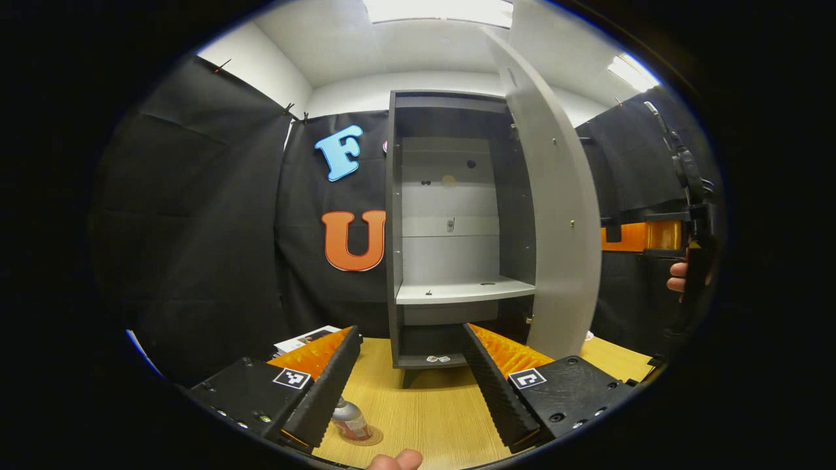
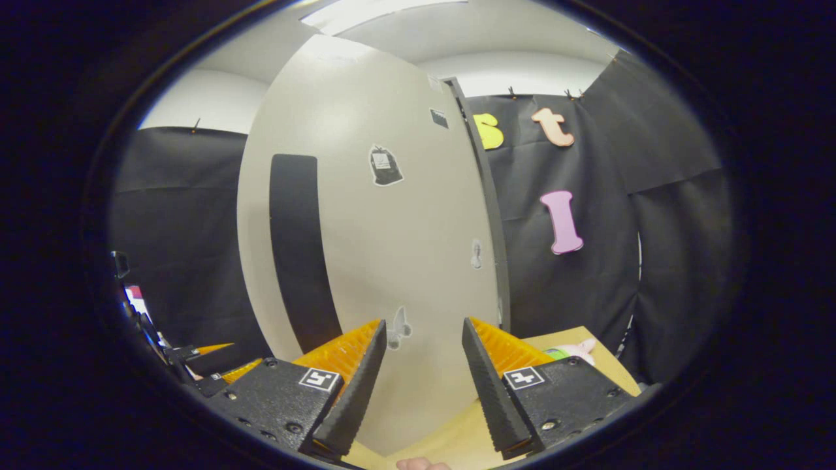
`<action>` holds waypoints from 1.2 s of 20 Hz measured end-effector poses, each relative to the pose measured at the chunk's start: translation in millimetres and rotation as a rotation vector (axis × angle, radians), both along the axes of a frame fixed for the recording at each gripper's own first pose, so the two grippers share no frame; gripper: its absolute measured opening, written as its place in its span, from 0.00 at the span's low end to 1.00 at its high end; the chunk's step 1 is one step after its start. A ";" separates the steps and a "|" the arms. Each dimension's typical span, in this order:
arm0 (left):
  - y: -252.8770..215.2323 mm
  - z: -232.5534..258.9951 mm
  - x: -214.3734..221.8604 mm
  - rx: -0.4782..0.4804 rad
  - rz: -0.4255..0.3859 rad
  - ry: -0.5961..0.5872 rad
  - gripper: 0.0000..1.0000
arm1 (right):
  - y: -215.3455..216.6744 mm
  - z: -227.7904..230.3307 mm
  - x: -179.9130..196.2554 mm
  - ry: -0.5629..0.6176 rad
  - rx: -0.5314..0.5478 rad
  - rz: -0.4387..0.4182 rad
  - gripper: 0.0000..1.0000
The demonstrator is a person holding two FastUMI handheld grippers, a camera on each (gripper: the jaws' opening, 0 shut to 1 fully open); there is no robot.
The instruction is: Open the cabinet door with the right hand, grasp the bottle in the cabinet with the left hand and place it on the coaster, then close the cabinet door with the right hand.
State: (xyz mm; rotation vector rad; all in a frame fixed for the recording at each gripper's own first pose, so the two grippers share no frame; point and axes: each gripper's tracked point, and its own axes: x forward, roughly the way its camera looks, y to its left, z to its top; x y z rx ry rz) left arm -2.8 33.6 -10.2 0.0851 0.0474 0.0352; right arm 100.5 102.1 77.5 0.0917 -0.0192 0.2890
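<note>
In the left gripper view, the cabinet [image 1: 450, 228] is being seen standing on the table [image 1: 431, 411] against the booth's back wall, its door [image 1: 555, 215] swung open at its right side. The bottle [image 1: 349, 419] is being seen on the coaster [image 1: 373, 436], on the table in front of the cabinet and to its left. In the right gripper view, the door's [image 2: 372, 261] outer face is being seen directly ahead, near the camera, with the table's corner [image 2: 588, 352] lying to its right.
</note>
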 end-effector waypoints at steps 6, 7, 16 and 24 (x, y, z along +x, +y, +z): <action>22.9 -4.8 4.2 -0.002 0.016 0.000 0.94 | 56.8 -2.2 30.5 -0.008 -0.031 0.074 0.77; 27.2 -5.6 5.1 -0.001 0.019 0.002 0.94 | 67.5 -1.6 36.3 -0.012 -0.036 0.091 0.77; 50.0 -6.5 1.1 -0.008 0.063 -0.023 0.94 | 86.1 2.5 48.4 -0.080 -0.108 0.043 0.78; 34.8 12.4 -8.9 -0.005 0.058 -0.073 0.94 | -21.1 7.0 -11.7 -0.121 -0.082 -0.180 0.78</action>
